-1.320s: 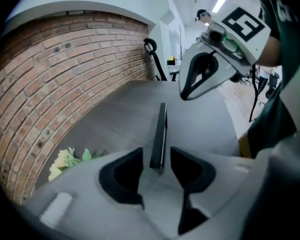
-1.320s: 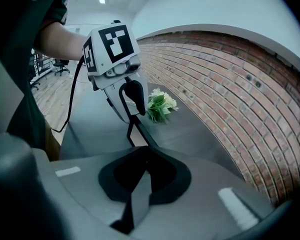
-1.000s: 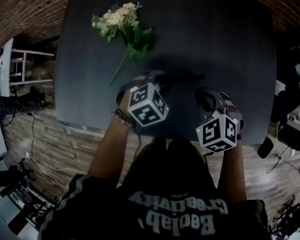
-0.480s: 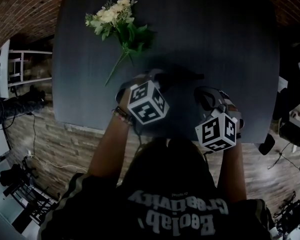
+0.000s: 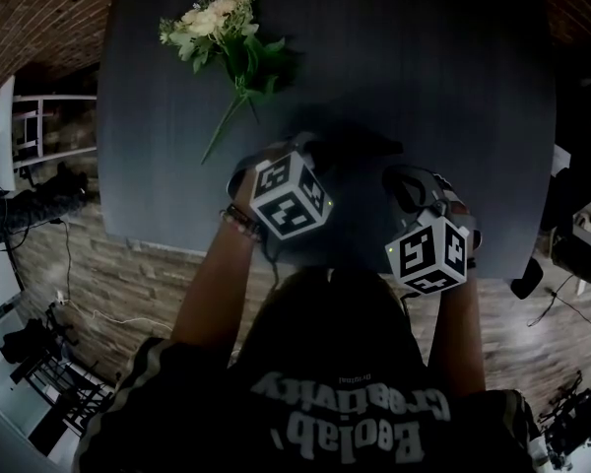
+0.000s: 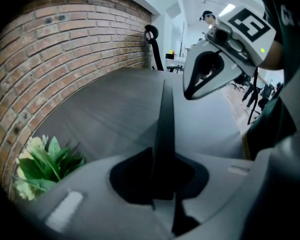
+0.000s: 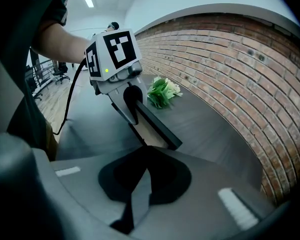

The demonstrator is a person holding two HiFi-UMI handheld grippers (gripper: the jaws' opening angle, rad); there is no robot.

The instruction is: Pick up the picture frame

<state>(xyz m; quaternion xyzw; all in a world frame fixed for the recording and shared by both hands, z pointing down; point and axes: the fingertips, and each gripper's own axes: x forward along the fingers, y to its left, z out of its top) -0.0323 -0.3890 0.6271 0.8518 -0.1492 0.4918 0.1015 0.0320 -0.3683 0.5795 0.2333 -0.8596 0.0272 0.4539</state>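
Note:
The picture frame is dark-edged with a pale inner face and spans the gap between my two grippers over the dark table. It is edge-on in the left gripper view, a thin black bar. In the head view it is barely told from the table. My left gripper has its jaws closing, and they pinch one end of the frame. My right gripper is shut on the other end. Each gripper shows in the other's view, the left gripper and the right gripper.
A bunch of white flowers with green leaves lies at the table's far left. A brick wall runs behind the table. The near table edge is just under my wrists. A pale chair and cables are on the floor at the left.
Both grippers have sunk slightly toward the table, still on either side of the frame. The flowers sit higher in the head view as the camera shifted.

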